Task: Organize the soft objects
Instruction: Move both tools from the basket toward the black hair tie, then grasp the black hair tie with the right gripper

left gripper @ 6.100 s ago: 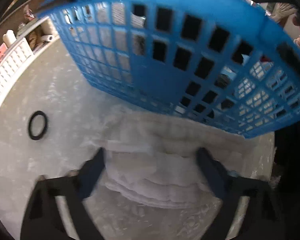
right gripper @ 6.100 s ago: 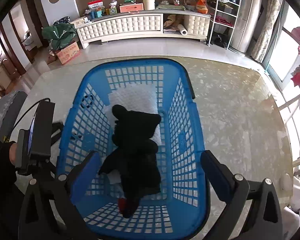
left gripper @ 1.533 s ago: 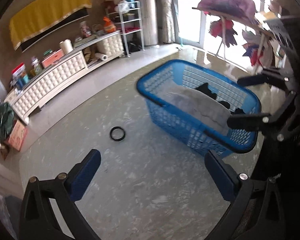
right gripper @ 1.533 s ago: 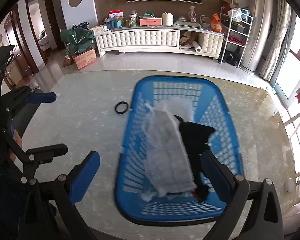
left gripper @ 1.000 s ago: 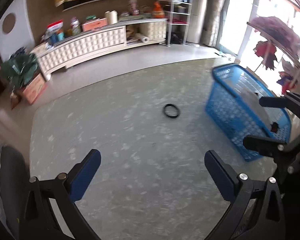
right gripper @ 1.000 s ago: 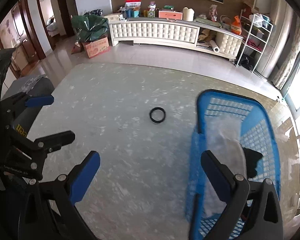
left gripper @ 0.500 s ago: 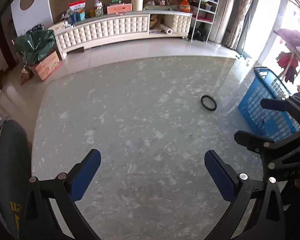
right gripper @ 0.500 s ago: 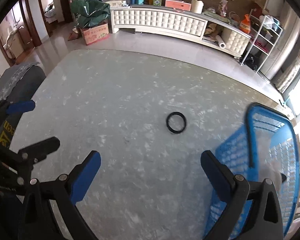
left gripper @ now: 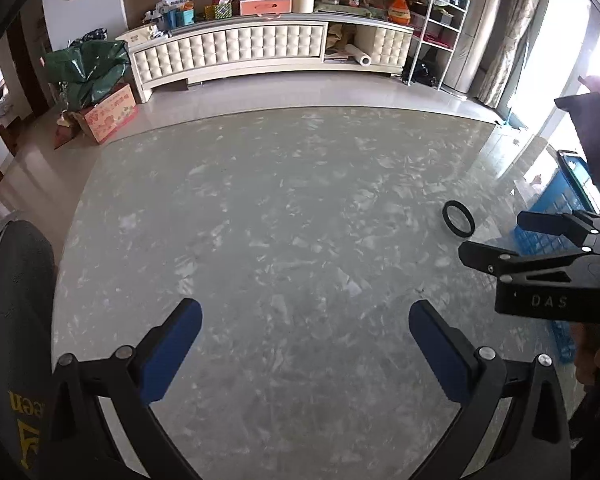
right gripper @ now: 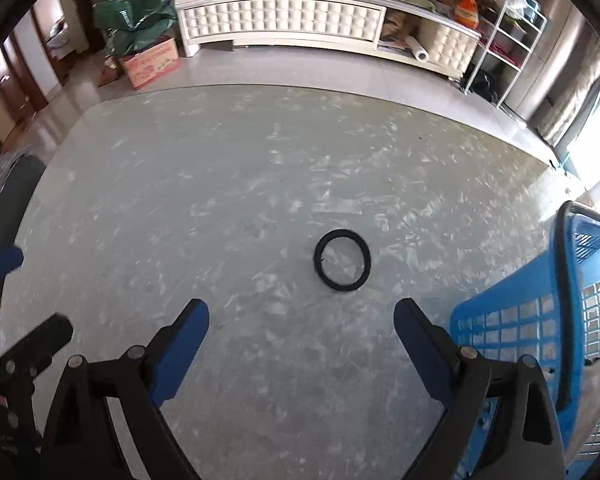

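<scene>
A black soft ring (right gripper: 342, 260) lies flat on the grey marbled table (right gripper: 179, 200), a short way ahead of my right gripper (right gripper: 300, 308). That gripper's jaws are closing, still wide apart, with nothing between them. The left wrist view shows the same ring (left gripper: 458, 224) at the right, beside the right gripper (left gripper: 500, 238). My left gripper (left gripper: 304, 312) stands open over bare table, holding nothing. The blue plastic basket (right gripper: 512, 320) stands at the right edge with a pale cloth (right gripper: 598, 380) showing inside; only a corner of the basket (left gripper: 560, 204) shows in the left wrist view.
A dark chair back (left gripper: 15, 300) stands at the table's left edge. Beyond the table's far edge are a long white cabinet (left gripper: 259, 52), a cardboard box (left gripper: 111, 114) under a green bag, and a white wire shelf (left gripper: 440, 28).
Both views have swung left, away from the basket, which slid to the right edge. Both grippers have sunk toward the table. The ring now lies just ahead of the right gripper, whose jaws narrowed slightly.
</scene>
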`<move>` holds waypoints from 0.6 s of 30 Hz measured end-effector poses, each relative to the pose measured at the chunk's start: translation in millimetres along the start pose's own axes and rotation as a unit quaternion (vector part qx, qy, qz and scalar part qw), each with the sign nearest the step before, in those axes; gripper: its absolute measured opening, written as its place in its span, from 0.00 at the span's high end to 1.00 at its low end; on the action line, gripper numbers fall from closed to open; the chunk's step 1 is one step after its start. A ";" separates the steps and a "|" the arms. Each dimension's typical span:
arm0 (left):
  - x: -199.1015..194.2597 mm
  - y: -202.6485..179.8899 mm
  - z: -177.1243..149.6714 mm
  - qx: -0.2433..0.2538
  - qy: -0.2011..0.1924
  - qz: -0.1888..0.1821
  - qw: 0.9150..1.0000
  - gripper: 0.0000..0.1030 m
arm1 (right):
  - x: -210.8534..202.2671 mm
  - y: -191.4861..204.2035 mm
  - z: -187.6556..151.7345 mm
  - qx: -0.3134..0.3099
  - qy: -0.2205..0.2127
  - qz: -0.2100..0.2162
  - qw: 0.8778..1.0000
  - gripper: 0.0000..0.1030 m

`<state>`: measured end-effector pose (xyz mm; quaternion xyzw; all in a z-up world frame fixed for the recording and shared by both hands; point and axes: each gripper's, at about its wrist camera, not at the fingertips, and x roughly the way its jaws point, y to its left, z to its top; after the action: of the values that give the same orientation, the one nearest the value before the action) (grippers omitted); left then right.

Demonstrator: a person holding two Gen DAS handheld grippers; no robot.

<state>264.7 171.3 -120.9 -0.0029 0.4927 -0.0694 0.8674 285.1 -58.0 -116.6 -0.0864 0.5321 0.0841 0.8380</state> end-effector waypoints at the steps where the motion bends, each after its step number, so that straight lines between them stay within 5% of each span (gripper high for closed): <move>1: 1.0 0.5 0.8 -0.004 0.000 0.000 1.000 0.00 | 3.4 -3.0 2.7 0.006 0.001 -0.001 1.000 0.09; 8: 16.7 -7.7 11.3 -0.014 -0.008 0.007 1.000 0.00 | 28.8 -21.3 13.8 0.056 0.027 -0.012 0.998 0.09; 18: 34.2 -20.8 15.6 -0.006 0.011 0.006 1.000 0.00 | 43.9 -27.4 16.3 0.072 0.040 -0.009 0.997 0.31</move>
<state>292.9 145.6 -140.5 -0.0044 0.5028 -0.0612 0.8622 324.2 -78.7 -148.1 -0.0338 0.5690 0.0347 0.8209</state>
